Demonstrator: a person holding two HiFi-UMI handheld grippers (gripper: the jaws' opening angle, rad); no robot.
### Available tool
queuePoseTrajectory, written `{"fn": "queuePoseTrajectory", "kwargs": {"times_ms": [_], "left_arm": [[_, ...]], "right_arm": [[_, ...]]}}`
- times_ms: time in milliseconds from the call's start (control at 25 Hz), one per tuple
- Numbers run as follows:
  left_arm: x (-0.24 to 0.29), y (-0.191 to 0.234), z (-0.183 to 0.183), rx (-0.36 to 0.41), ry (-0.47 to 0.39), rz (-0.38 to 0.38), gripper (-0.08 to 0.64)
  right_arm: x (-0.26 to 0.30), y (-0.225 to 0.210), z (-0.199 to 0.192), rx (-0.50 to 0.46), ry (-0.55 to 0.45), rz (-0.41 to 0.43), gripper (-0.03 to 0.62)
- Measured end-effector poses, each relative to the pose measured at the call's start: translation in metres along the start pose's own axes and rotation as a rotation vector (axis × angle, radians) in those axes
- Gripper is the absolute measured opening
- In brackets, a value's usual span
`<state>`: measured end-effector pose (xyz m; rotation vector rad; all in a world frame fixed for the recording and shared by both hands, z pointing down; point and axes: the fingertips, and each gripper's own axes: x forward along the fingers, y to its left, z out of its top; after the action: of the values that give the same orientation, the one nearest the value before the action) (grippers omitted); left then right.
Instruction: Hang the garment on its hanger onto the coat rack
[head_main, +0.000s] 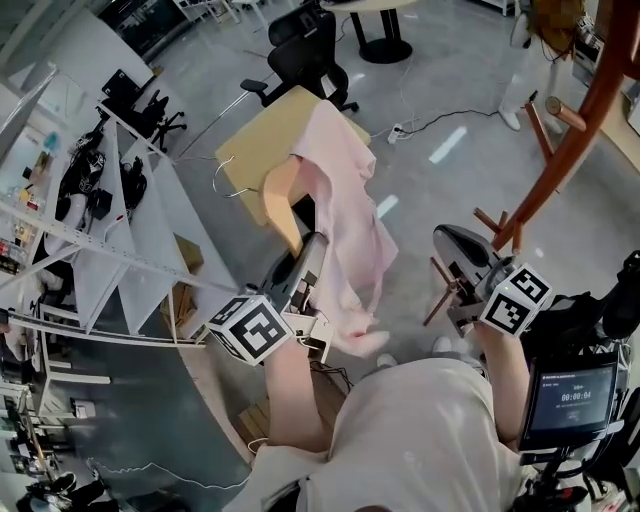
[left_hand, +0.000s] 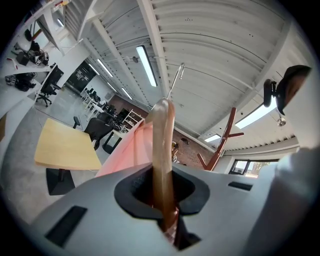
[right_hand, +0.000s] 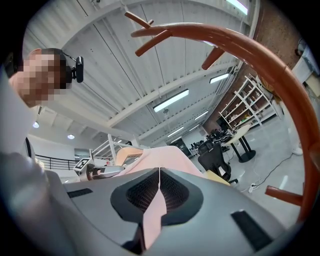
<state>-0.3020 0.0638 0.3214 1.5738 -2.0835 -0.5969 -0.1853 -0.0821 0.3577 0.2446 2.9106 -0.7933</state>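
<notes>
A polished grey floor (head_main: 450, 190) fills the head view, with white shelving (head_main: 120, 230) down the left side, a yellow table (head_main: 265, 140) at upper centre and a black office chair (head_main: 305, 50) above it at the top edge.

My left gripper (head_main: 308, 255) sits at centre frame. Its jaws are nearly together, clamped on the wooden hanger (head_main: 283, 195), whose arm stands between the pads. The hanger's wire hook (head_main: 222, 175) points toward the left of the frame.

The pink garment (head_main: 345, 200) hangs from the hanger in the middle of the picture, off the floor, its lower end dangling beside my left gripper.

My right gripper (head_main: 455, 250) is at centre right. Its own view shows the jaws pressed together on a fold of the pink fabric.

The reddish-brown coat rack (head_main: 590, 110) rises along the upper right edge, apart from the hanger.
</notes>
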Motion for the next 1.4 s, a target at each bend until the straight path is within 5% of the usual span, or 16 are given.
{"fn": "queuePoseTrajectory", "kwargs": {"times_ms": [560,960,1240,1400], "left_arm": [[0.074,-0.021,0.029,0.064,0.061,-0.121,0.028],[0.132,-0.073,0.043,0.137,0.104,-0.248,0.028],[0.162,-0.100,0.034,0.130,0.128,-0.326,0.028],[0.173,-0.109,0.026,0.127,0.158,-0.357,0.028]], "right_arm": [[-0.017,-0.033,0.044,-0.029,-0.122,-0.093,0.012],[-0.043,-0.027,0.076,-0.045,-0.195,-0.116,0.012],[-0.075,-0.023,0.092,-0.023,-0.275,-0.127,0.012],[-0.089,-0.018,0.095,-0.086,-0.274,-0.202,0.012]]}}
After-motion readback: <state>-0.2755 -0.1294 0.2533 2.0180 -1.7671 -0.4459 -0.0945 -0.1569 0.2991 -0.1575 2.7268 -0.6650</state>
